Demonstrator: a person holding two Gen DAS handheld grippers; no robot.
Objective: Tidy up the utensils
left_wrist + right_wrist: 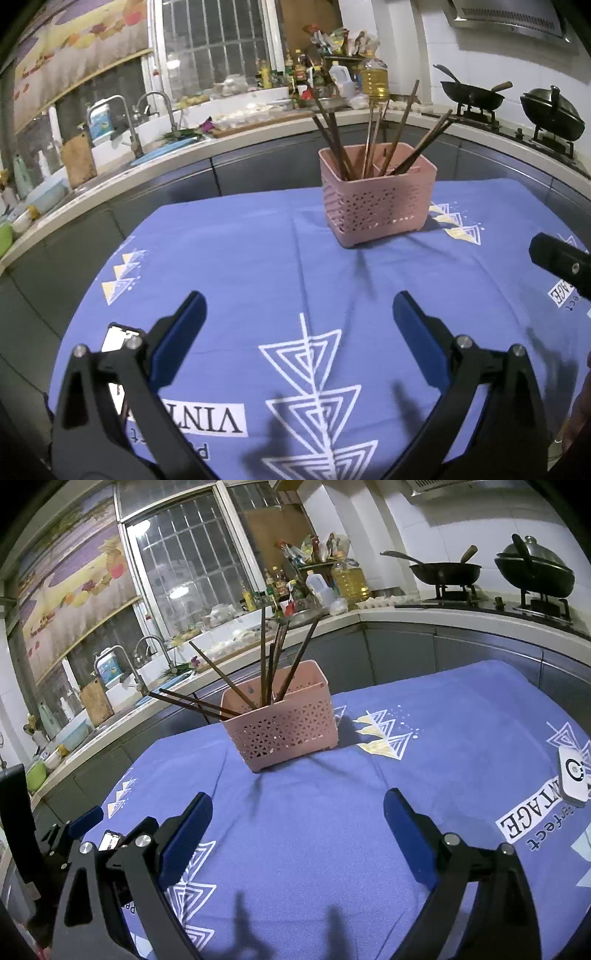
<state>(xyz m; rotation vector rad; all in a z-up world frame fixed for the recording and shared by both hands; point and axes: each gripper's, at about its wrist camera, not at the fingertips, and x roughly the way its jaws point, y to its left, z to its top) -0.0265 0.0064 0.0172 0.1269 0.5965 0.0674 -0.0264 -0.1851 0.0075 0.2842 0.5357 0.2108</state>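
Chopsticks [373, 136] stand fanned out in the pink basket [376, 201] near the table's far edge. I see both my left gripper [299, 328] and right gripper [297, 830] spread apart and empty, nothing between them and the basket. A small white device [574, 781] lies at the blue cloth's [258, 266] right edge.

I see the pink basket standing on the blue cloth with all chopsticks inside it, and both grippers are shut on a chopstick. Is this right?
Not quite. The pink basket does stand on the blue cloth with the chopsticks inside, but both grippers are open and empty. The left gripper shows spread jaws in the left wrist view, and the right gripper the same in the right wrist view.
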